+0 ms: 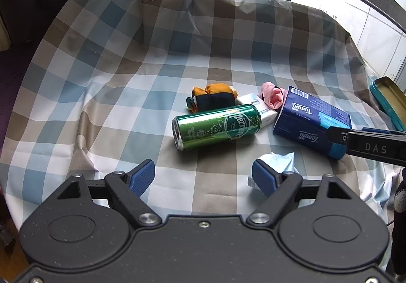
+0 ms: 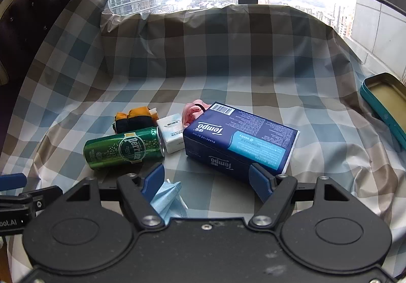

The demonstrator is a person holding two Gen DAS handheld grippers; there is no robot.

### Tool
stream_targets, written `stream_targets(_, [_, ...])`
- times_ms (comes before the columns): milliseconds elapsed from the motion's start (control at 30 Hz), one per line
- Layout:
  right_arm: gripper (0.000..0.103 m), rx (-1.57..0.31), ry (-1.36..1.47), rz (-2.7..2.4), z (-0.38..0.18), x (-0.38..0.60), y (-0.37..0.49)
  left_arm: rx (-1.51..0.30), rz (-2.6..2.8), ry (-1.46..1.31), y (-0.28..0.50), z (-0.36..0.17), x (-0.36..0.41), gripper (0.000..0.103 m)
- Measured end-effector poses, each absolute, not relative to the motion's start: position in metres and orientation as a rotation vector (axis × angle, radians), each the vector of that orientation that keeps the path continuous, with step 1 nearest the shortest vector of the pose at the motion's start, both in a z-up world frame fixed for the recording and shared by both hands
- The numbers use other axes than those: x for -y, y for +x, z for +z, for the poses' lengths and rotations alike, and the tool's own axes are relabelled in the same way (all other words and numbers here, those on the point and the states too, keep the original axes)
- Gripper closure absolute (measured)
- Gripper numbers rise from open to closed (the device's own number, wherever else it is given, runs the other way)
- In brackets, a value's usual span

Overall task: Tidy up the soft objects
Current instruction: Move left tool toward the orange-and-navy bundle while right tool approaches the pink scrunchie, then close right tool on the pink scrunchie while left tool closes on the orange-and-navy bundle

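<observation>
On the checked cloth lie a rolled orange and navy sock bundle [image 1: 212, 98] [image 2: 134, 119], a pink cloth bundle [image 1: 272, 97] [image 2: 192, 111], a small white tissue pack [image 1: 258, 111] [image 2: 172, 135], a blue Tempo tissue pack [image 1: 309, 120] [image 2: 238, 138] and a crumpled light blue face mask [image 1: 277, 162] [image 2: 168, 198]. My left gripper [image 1: 203, 177] is open and empty, just in front of the can, the mask beside its right finger. My right gripper [image 2: 206, 181] is open and empty, its right finger at the Tempo pack's near edge, the mask by its left finger.
A green Perrier can [image 1: 215, 126] [image 2: 124, 149] lies on its side among the soft things. A teal tin lid [image 1: 388, 101] [image 2: 384, 105] sits at the right edge. The cloth [image 1: 127, 95] rises at the back and left over a chair [image 2: 22, 29].
</observation>
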State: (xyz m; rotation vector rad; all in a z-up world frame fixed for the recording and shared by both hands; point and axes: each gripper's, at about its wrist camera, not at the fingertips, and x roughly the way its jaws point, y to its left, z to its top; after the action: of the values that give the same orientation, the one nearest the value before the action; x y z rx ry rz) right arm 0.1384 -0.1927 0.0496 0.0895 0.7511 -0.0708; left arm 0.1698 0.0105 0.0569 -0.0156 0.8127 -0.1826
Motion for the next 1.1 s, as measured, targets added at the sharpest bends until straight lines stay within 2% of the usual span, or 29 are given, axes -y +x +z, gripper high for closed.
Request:
stream_targets(367, [0.027,-0.809,0.118,-0.041,0.043,0.214,0.252,-0.837,-0.171,0.015,0.249,0.055,0.003,0.023])
stream_targets(667, [0.027,-0.889,0.136,-0.022,0.014,0.222,0.344,-0.876,-0.16,0.008,0.31,0.046,0.008,0.023])
stream_targets(1100, [0.027,-1.023,0.034,0.074,-0.031,0.21,0.406,-0.952,-0.139,0.025,0.355,0.018,0.013,0.023])
